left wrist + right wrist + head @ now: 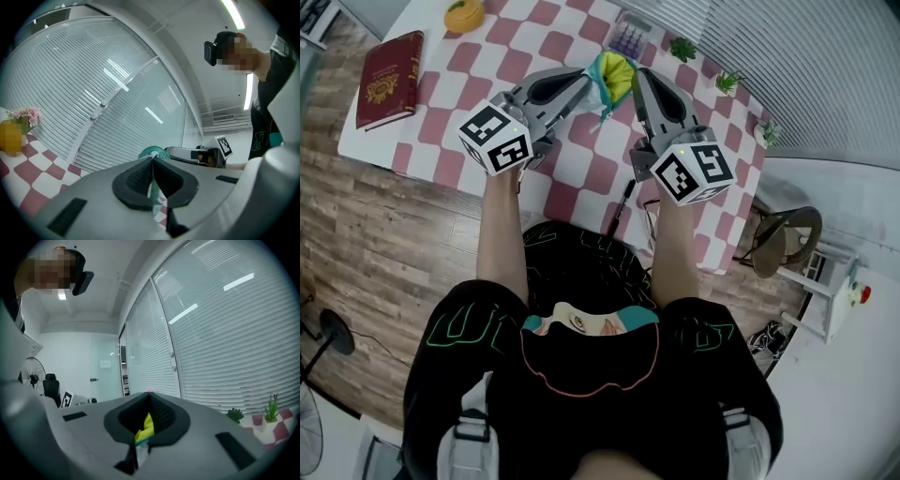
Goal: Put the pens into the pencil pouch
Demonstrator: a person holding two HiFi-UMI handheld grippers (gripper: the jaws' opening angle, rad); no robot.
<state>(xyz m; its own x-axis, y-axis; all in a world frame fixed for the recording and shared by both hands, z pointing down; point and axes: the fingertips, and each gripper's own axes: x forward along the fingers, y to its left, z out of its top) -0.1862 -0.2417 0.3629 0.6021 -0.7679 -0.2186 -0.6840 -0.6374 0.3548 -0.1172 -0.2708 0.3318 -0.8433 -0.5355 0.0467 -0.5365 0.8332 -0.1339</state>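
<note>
Held the pouch (615, 75) over the middle of the table (441, 131), between the two grippers. Gripped its teal edge with the left gripper (584, 82), jaws shut on the fabric, a thin strip of it showing between the pads. Gripped its yellow part with the right gripper (639, 82), jaws likewise closed on a fold of yellow cloth. Pointed both grippers away from the body, tips converging on the pouch from left and right. Had one black pen (624, 195) lying on the pink-and-white checks at the near edge, nearer than the right gripper and well apart from the pouch. Could not tell whether a second pen lay just right of it, beside the right forearm. Saw a red book (389, 80) at the table's far left, a yellow object (464, 16) at the far edge, a purple holder (628, 39) beyond the pouch, and small plants (682, 49) along the right side. Saw a chair (783, 239) on the floor right of the table. Faced slatted blinds (93, 93) past the far edge.
</note>
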